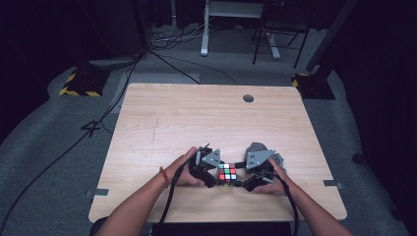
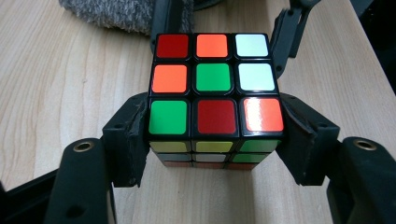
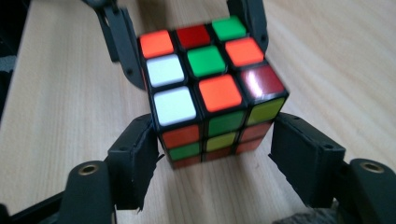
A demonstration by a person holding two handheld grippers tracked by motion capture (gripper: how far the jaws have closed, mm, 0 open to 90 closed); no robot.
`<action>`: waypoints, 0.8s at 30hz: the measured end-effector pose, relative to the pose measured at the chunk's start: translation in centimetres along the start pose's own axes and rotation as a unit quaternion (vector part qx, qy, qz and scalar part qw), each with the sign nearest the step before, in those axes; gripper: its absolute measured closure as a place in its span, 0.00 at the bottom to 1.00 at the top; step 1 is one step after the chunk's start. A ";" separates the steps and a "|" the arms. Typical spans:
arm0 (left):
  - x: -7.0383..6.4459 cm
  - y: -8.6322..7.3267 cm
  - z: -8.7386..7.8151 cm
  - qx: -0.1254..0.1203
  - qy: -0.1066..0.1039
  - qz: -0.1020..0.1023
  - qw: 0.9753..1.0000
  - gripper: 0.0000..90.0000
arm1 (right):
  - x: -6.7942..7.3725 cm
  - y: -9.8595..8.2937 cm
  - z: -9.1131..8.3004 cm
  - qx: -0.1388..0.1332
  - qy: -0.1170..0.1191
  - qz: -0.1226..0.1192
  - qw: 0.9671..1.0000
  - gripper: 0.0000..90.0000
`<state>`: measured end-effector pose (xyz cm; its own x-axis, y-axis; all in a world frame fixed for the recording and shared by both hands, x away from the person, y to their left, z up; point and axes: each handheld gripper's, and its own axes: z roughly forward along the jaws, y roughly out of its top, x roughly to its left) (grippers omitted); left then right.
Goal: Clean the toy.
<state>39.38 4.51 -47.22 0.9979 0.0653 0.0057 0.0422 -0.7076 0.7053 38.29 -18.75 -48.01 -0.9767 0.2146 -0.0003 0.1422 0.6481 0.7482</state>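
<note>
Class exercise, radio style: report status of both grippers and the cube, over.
Left gripper shut on puzzle cube. Right gripper open, jaws flanking it, right jaw clear. Grey cloth behind the right hand, not obstructing.

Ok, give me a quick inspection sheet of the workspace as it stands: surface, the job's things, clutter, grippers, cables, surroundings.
Surface: light wooden table, a round cable hole near its far edge.
Job's things: scrambled black-framed puzzle cube standing on the table, green centre on top.
Clutter: grey fuzzy cloth lying just behind the right gripper.
Grippers: left gripper clamped on the cube's sides; right gripper around the cube from the opposite side, one jaw touching, the other a little apart.
Cables: a black gripper cable trails from each gripper toward the person; loose floor cables run beyond the table.
Surroundings: grey carpet, yellow-black striped stand bases, white desk legs.
</note>
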 end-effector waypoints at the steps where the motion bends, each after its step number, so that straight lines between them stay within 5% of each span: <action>1: -0.1 0.0 0.0 0.002 0.001 0.001 1.000 0.37 | 0.2 0.1 0.0 0.003 -0.005 -0.008 1.000 0.36; 18: -0.3 0.1 1.1 0.041 0.001 0.009 0.999 0.33 | 1.9 2.3 -1.3 -0.017 -0.037 -0.046 0.998 0.38; 24: -0.5 0.3 0.9 0.037 0.011 0.011 0.999 0.25 | 1.9 3.3 -1.0 0.008 -0.025 -0.045 0.999 0.38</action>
<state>38.90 3.68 -47.65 0.9972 0.0645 0.0374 0.0247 -0.7586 0.6511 36.78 -16.93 -44.85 -0.9766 0.1902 -0.1007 0.0566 0.6785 0.7324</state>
